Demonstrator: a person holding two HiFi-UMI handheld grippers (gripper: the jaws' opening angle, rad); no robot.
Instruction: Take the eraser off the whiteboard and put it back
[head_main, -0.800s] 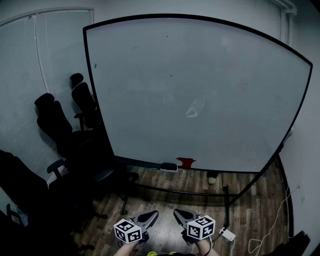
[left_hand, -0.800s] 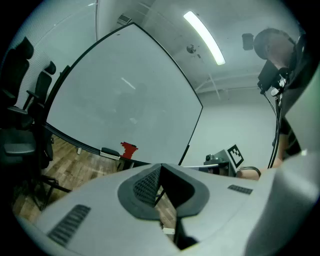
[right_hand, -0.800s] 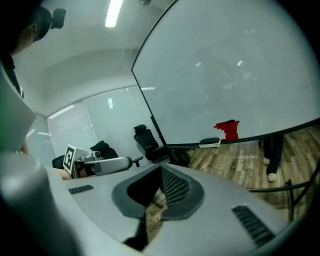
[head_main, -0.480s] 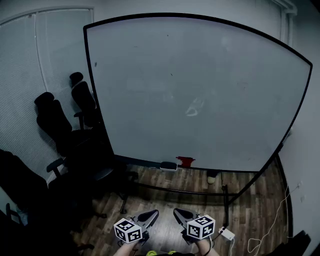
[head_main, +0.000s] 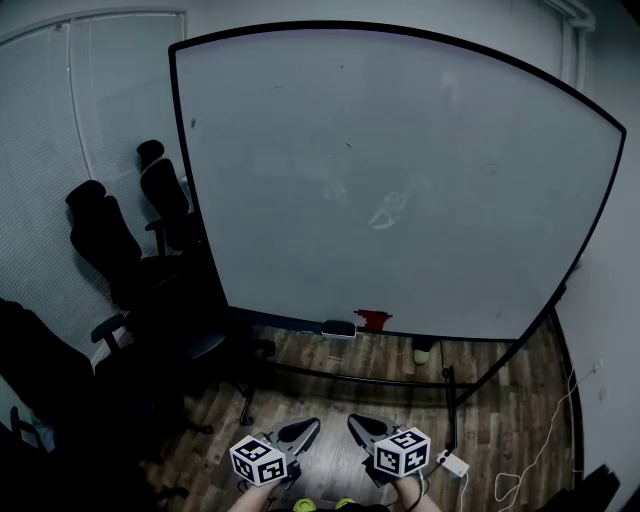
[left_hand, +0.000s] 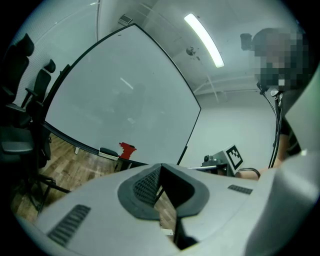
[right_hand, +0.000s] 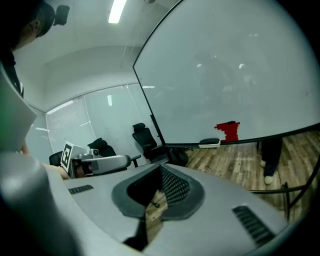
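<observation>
While the left gripper (head_main: 299, 433) and right gripper (head_main: 364, 430) stay closed, empty and unmoved, the eraser (head_main: 340, 328) sits untouched. The approach seems not yet begun.

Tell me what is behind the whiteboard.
Below the whiteboard, dark trouser legs and a light shoe show on the wood floor. Everything above them is covered by the board.

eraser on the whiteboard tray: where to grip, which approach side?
Probably grip the eraser mid-length, across its short width, coming from the front and slightly above. It lies flat, lengthwise along the tray; the whiteboard blocks the back.
</observation>
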